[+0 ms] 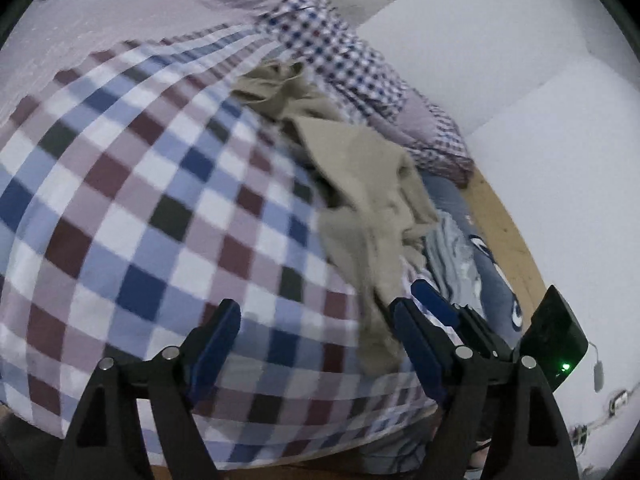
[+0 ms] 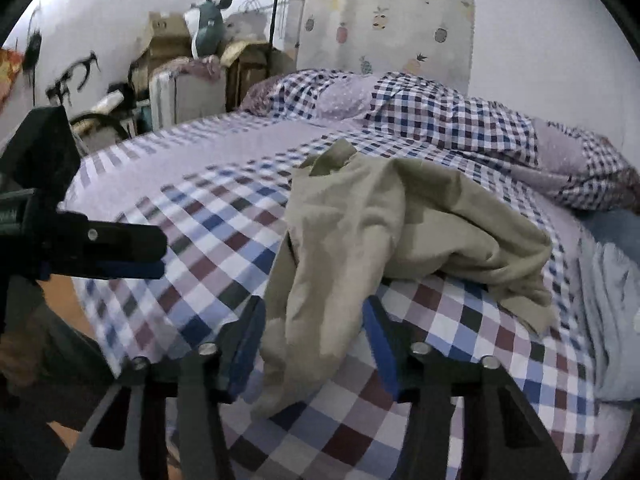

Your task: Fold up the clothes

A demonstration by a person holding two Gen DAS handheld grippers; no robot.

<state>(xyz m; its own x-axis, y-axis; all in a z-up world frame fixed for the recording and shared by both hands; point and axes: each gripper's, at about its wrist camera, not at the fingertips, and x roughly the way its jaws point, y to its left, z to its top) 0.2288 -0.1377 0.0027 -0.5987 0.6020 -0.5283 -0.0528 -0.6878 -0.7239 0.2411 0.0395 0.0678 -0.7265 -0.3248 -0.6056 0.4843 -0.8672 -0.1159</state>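
A crumpled beige garment point(image 1: 360, 168) lies on the checked bedsheet point(image 1: 140, 200). In the right wrist view the beige garment point(image 2: 380, 216) is bunched up ahead, and one long end of it trails down between the fingers of my right gripper point(image 2: 312, 332). That gripper is open around the cloth, with both pads apart from it. My left gripper point(image 1: 314, 320) is open over bare sheet, just left of the garment's trailing end. Beside its right finger sits the right gripper point(image 1: 436, 304). The left gripper point(image 2: 152, 256) shows side-on at the left of the right wrist view.
A pale blue-grey garment point(image 1: 452, 248) and blue jeans point(image 1: 496, 280) lie along the bed's right edge by the wooden frame point(image 1: 508, 232) and the white wall. A rumpled checked duvet point(image 2: 448, 120) covers the bed's head. Boxes and clutter point(image 2: 180, 64) stand beyond the far left corner.
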